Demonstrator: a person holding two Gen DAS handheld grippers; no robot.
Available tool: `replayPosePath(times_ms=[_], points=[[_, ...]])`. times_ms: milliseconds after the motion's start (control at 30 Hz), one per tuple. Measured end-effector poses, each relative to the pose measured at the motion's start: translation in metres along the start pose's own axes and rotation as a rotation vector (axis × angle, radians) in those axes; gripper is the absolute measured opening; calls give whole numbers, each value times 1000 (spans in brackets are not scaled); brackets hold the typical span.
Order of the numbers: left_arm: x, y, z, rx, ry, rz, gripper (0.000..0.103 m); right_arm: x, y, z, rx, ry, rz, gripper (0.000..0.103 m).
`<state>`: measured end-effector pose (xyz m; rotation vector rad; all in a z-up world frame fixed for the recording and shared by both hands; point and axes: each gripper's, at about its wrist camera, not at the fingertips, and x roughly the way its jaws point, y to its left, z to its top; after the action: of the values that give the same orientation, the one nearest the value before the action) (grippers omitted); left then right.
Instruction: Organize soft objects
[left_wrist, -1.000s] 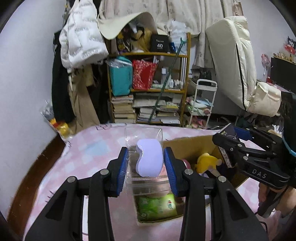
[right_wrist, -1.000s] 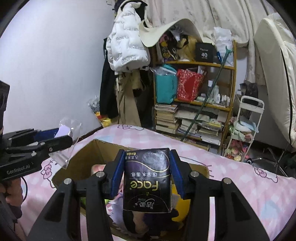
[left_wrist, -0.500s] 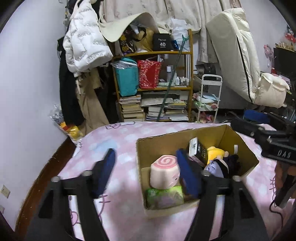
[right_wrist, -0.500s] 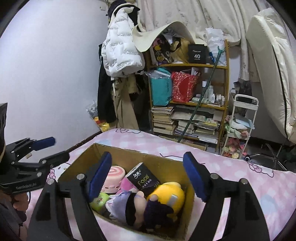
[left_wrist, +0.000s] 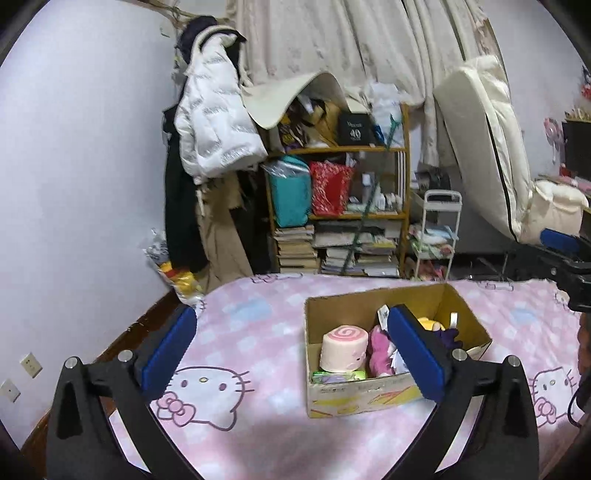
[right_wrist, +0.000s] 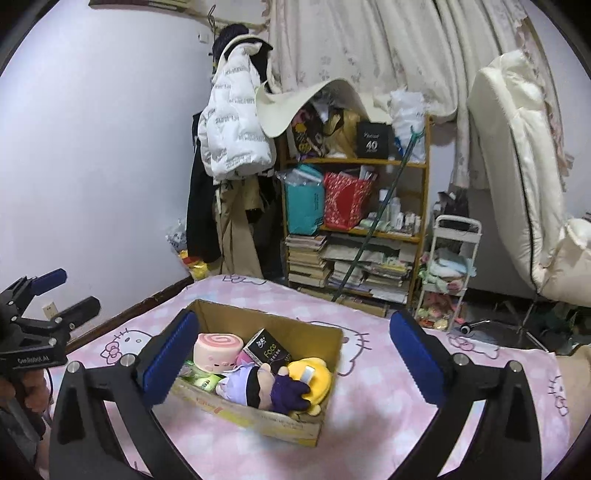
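Cardboard box (right_wrist: 258, 415) of soft toys, beneath opening, empty right claw (right_wrist: 291, 365)

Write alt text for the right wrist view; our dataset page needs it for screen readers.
An open cardboard box on a pink bedspread holds a pink roll plush, black tissue pack, doll and yellow plush. The right hand-held gripper, jaws opening, frames it empty.
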<state>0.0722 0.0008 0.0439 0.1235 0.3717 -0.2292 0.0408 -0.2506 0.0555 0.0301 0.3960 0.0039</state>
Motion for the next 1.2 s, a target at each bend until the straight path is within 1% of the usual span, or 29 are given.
replayPosePath(times_ms=[167,267,333,467,533,700,767,900,1000,1100,1133,1200], points=[[-32,7,3,-38,-44,3,102,-31,5,-1,-32,-22,-23,103],[-49,8,1,-49,-69,13,102,-46,7,-5,-23,-41,-26,103],[-60,7,-2,-41,-83,17,102,-53,9,-9,-17,-42,-26,103],[-72,7,-14,-41,-98,0,102,-61,16,-22,-23,-34,-31,103],[-76,6,-20,-38,-111,10,102,-65,16,-30,-11,-42,-27,103],[-76,-1,-33,-11,-120,28,102,-74,16,-48,-9,-113,-54,103],[-75,-3,-38,-3,-124,38,102,-73,14,-52,-6,-111,-49,103],[-66,-6,-46,3,-106,37,102,-70,10,-61,8,-106,-40,103],[-58,-7,-52,7,-91,62,102,-67,7,-62,11,-99,-35,103],[-50,-6,-53,-7,-66,52,102,-59,5,-66,14,-84,-22,103],[-49,-6,-54,-6,-65,52,102,-57,5,-67,9,-86,-11,103],[-49,-6,-56,-4,-65,52,102,-53,7,-69,-2,-92,-19,103]])
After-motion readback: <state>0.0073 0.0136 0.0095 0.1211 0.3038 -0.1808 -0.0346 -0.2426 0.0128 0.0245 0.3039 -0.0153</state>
